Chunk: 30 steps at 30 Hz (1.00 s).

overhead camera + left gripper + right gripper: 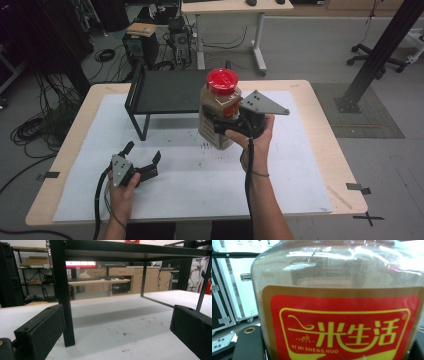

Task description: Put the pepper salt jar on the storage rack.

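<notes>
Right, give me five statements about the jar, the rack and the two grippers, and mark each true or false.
1. The right gripper is shut on the jar. True.
2. The jar has a blue lid. False: the lid is red.
3. The left gripper holds the rack's leg. False: its jaws stand open with nothing between them, and the leg is beyond them.
4. The jar stands on top of the rack. False: it is held in front of the rack, beside its right end.
5. The jar's label is red with yellow lettering. True.
</notes>
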### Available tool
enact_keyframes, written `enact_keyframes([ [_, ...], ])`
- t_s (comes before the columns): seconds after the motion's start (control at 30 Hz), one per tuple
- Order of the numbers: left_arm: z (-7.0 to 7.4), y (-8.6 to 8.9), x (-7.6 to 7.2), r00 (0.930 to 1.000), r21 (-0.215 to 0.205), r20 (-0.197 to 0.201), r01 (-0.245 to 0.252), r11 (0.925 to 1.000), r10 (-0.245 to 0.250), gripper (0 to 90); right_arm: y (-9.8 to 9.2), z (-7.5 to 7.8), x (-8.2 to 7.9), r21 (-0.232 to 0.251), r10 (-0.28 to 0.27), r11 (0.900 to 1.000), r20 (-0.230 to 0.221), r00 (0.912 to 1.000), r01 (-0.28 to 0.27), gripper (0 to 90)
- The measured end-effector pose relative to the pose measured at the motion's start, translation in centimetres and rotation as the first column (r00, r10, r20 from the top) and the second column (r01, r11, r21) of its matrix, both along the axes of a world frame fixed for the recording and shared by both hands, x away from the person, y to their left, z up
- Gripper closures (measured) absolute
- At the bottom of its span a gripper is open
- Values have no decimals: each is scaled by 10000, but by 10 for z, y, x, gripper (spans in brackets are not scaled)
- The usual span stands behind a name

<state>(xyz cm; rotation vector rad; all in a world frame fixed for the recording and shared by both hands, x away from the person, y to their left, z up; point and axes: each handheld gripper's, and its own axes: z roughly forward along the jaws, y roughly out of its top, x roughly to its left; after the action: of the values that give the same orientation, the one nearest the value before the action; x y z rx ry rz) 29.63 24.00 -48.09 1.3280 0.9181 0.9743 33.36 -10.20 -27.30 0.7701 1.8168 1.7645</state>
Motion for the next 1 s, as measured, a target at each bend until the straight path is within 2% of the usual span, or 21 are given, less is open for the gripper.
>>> enact_keyframes([
  [0.13,0,0,0,10000,-8,-4,1,10000,-1,2,4,5,6,33,-16,10000,6,10000,16,246],
  [0.17,0,0,0,10000,-8,-4,1,10000,-1,2,7,11,13,60,-39,10000,15,10000,39,246],
  [0.27,0,0,0,10000,-8,-5,0,10000,0,2,8,12,15,61,-46,10000,11,10000,46,246],
  [0.5,0,0,0,10000,27,11,-5,10000,5,2,20,25,36,101,-159,9998,-32,9999,160,245],
  [0.73,0,0,0,10000,14,6,4,10000,-4,2,27,31,44,13,-241,9997,-25,9997,241,246],
  [0.77,0,0,0,10000,14,6,4,10000,-4,2,31,34,50,-2,-293,9996,-26,9996,293,246],
  [0.9,0,0,0,10000,32,15,9,10000,-9,2,33,35,54,-40,-338,9994,-34,9994,337,245],
  [1.0,0,0,0,10000,20,11,13,10000,-13,2,38,36,63,-114,-443,9990,-108,9990,441,245],
])
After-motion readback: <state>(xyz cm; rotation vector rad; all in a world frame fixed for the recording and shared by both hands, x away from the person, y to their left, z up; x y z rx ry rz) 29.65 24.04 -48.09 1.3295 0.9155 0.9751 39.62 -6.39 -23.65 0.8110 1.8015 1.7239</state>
